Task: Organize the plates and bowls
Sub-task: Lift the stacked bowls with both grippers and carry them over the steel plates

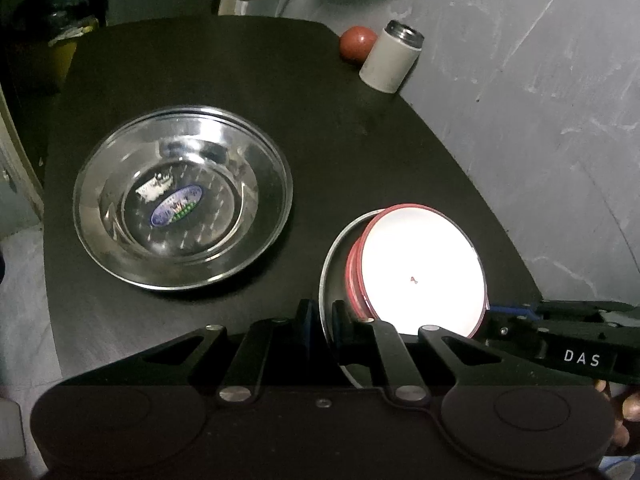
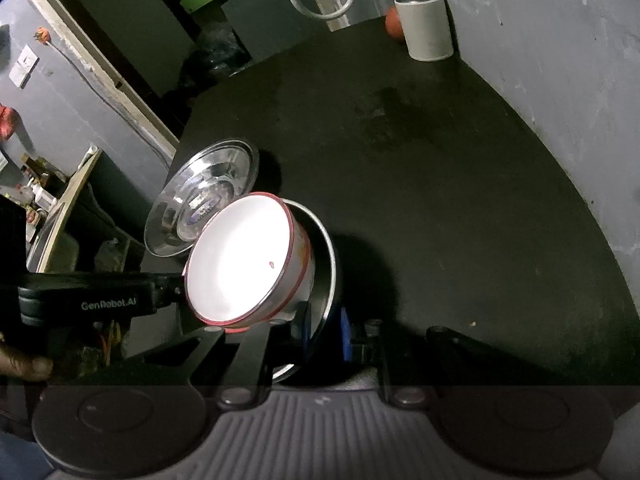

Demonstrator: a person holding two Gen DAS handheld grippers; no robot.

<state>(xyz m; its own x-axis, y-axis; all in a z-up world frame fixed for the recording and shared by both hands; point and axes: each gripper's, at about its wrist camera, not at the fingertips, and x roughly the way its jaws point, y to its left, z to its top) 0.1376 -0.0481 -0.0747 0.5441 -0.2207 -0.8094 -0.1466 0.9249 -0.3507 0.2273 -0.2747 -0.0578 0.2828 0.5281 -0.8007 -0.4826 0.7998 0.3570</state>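
A dark table (image 1: pixel 360 128) carries a large steel plate (image 1: pixel 182 198) lying flat at its left. Nearer and to the right, a second steel plate (image 1: pixel 334 256) holding a red-rimmed white bowl (image 1: pixel 424 276) is gripped at opposite rims: the left gripper (image 1: pixel 322 320) is clenched on its near-left edge, and the right gripper (image 2: pixel 326 330) pinches its other edge. In the right wrist view the plate appears tilted with the bowl inside. At the far right corner, by the grey wall (image 1: pixel 540 80), a white flask (image 1: pixel 390 56) stands just beside a red ball (image 1: pixel 357 44).
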